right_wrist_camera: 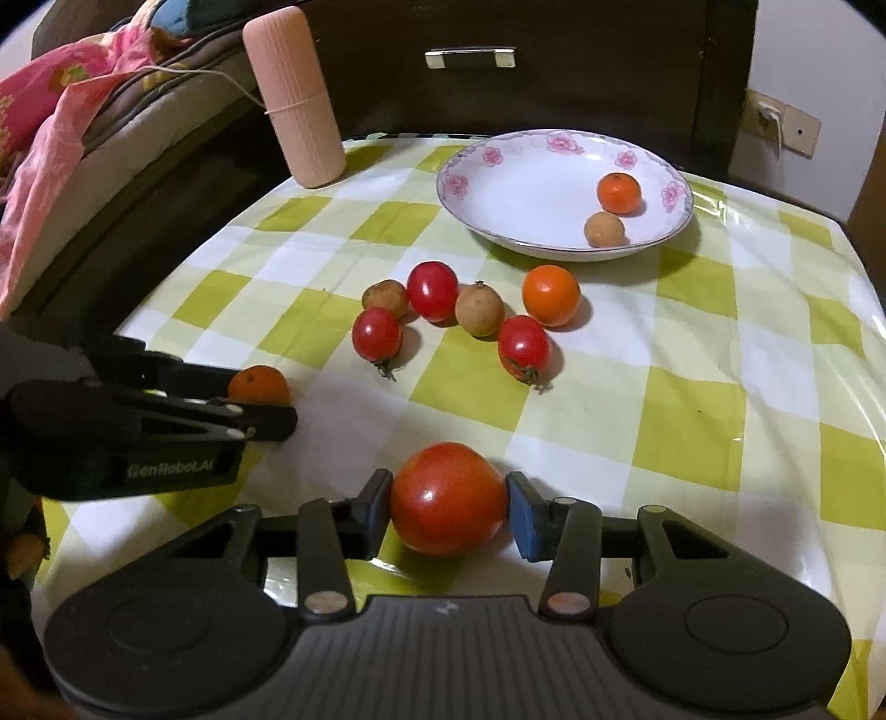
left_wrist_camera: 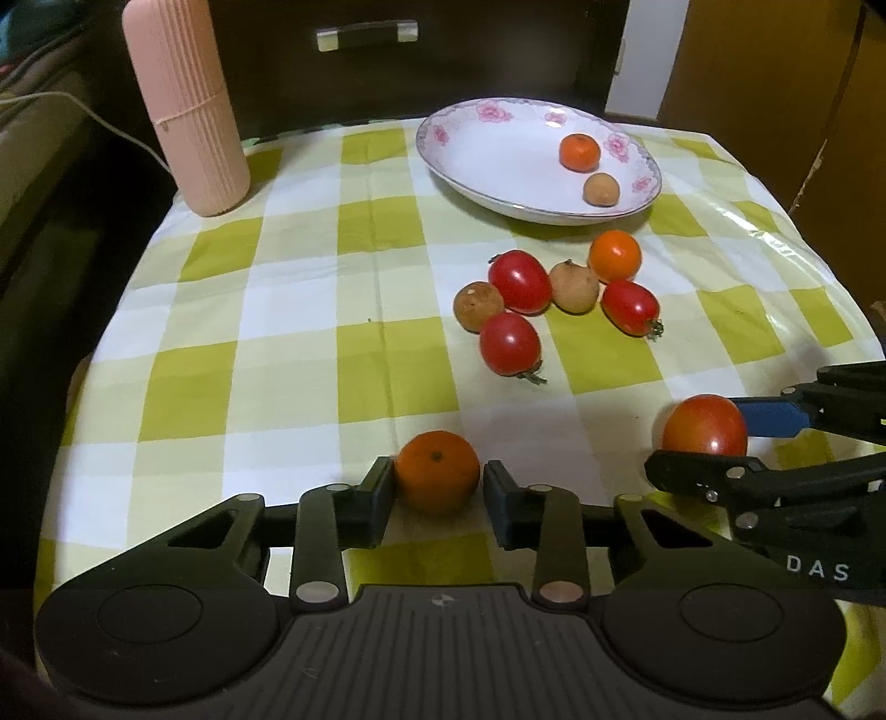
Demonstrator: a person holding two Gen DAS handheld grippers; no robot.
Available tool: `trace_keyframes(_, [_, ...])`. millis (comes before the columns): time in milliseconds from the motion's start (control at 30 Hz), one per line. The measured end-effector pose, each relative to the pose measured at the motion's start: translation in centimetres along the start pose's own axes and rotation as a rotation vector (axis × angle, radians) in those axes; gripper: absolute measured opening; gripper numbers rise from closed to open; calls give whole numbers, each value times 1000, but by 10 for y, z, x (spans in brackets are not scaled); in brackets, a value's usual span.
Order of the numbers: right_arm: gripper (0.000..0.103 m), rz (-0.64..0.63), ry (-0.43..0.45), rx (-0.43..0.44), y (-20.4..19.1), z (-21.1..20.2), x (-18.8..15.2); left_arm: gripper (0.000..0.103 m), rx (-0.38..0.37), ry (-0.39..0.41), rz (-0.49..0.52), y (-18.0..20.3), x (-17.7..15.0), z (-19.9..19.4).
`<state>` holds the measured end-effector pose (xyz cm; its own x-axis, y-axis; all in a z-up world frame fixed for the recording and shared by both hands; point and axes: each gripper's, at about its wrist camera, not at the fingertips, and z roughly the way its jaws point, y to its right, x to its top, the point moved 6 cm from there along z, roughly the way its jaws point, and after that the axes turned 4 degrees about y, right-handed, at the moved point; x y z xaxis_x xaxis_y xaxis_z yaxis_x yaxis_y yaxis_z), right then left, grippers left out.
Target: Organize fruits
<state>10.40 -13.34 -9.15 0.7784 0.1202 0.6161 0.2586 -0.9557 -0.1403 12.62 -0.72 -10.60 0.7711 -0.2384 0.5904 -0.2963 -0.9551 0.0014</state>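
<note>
My left gripper point(left_wrist_camera: 438, 483) is shut on a small orange point(left_wrist_camera: 437, 472) low over the checked tablecloth, also seen in the right wrist view point(right_wrist_camera: 259, 384). My right gripper point(right_wrist_camera: 449, 503) is shut on a large red tomato point(right_wrist_camera: 448, 497), seen from the left wrist view point(left_wrist_camera: 704, 426) at the right. A white flowered plate point(left_wrist_camera: 487, 160) at the back holds one orange point(left_wrist_camera: 579, 152) and one brown fruit point(left_wrist_camera: 601, 189). Between plate and grippers lies a cluster of three small tomatoes point(left_wrist_camera: 519, 280), two brown fruits point(left_wrist_camera: 574, 286) and an orange point(left_wrist_camera: 613, 255).
A tall pink ribbed container point(left_wrist_camera: 185, 105) stands at the table's back left. A dark cabinet point(left_wrist_camera: 365, 33) with a metal handle is behind the table. Bedding point(right_wrist_camera: 50, 122) lies to the left. The table's edges drop off left and right.
</note>
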Motion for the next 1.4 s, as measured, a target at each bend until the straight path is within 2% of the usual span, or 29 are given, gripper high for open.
trace_keyframes(200, [42, 17, 18, 13, -1, -3, 5, 41, -12, 14, -11, 2, 6, -4])
trace_keyframes(433, [42, 22, 18, 14, -1, -1, 6, 43, 8, -12, 5, 2, 1, 3])
trace_keyframes(600, [42, 32, 16, 15, -1, -1, 5, 46, 30, -1, 18, 1, 1, 4])
trace_keyframes(667, [42, 33, 14, 16, -1, -1, 5, 41, 37, 2, 33, 2, 0, 2])
trace_keyframes(833, [42, 38, 26, 18, 0, -3, 7, 40, 49, 2, 21, 0, 0, -1])
trace_keyframes(1033, [42, 44, 55, 12, 2, -7, 15, 40, 11, 37, -19, 0, 15, -10])
trace_keyframes(1400, [42, 79, 108, -11, 16, -11, 37, 40, -29, 99, -18, 18, 52, -11])
